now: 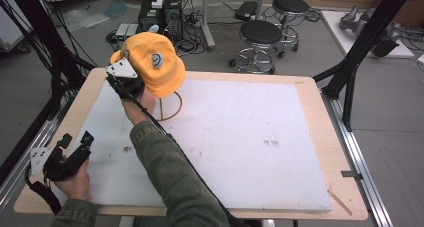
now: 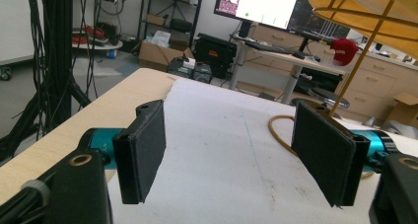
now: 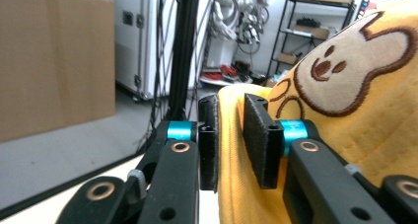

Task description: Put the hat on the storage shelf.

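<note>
A yellow cap (image 1: 156, 66) with an embroidered bunny (image 3: 345, 81) sits on a thin wire stand (image 1: 168, 110) at the table's far left. My right gripper (image 1: 131, 73) is up at the cap's left side, held by a hand in a green sleeve. In the right gripper view its jaws (image 3: 230, 135) straddle the cap's yellow edge with a narrow gap, the pads not clearly pressing it. My left gripper (image 1: 75, 143) rests low at the table's near left corner. Its jaws (image 2: 231, 150) stand wide apart with nothing between them. The cap's underside (image 2: 365, 12) and stand rod (image 2: 362, 56) show ahead of it.
A white board (image 1: 260, 137) covers most of the wooden table (image 1: 320, 152). Black frame posts (image 1: 350, 62) stand at the right and left edges. Two black stools (image 1: 260, 34) and computer boxes sit on the floor beyond the far edge.
</note>
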